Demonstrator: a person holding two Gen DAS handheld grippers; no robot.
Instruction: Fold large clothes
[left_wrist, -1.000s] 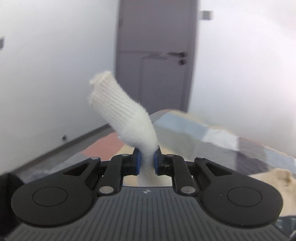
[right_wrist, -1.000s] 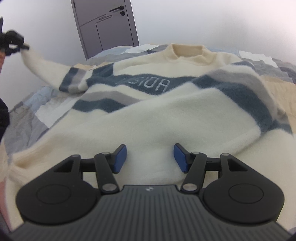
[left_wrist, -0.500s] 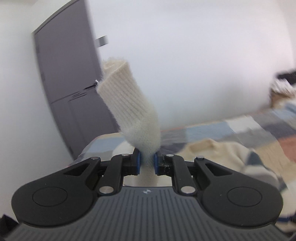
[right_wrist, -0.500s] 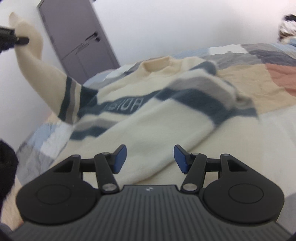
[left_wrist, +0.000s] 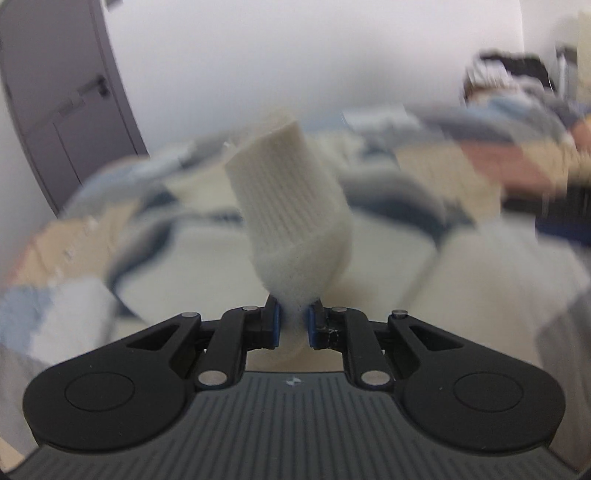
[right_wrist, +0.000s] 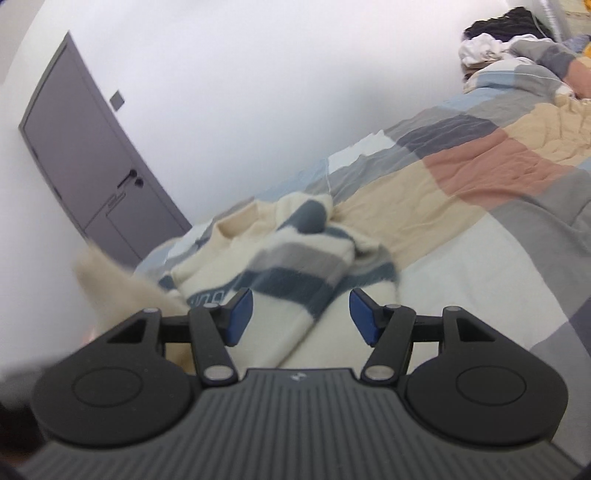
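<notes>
A: What's the biggest worry here?

B: The bed (right_wrist: 480, 177) itself. Its patchwork cover is soft and rumpled, so the sweater (right_wrist: 288, 258) lying on it, bunched near the door-side end, could drag and wrinkle instead of folding flat.

A: And the sweater?

B: Its far shoulder looks already doubled over on itself. If the sleeve comes across while the body sits crooked, I'd expect a lopsided fold.

A: Who has the sleeve?

B: The left hand-held gripper (left_wrist: 293, 325). Its jaws are nearly closed, pinching the ribbed cuff (left_wrist: 288, 199), which stands up above the pads. The grip is only on the cuff's base, in fluffy knit, so a quick swing could let it slip out.

A: That view is blurred.

B: Yes, so I can't tell where over the sweater the cuff is.

A: The other one?

B: The right hand-held gripper (right_wrist: 301, 317) holds nothing: jaws about half apart, above the sweater's near edge. If it closes too shallow, it may catch one layer only.
</notes>
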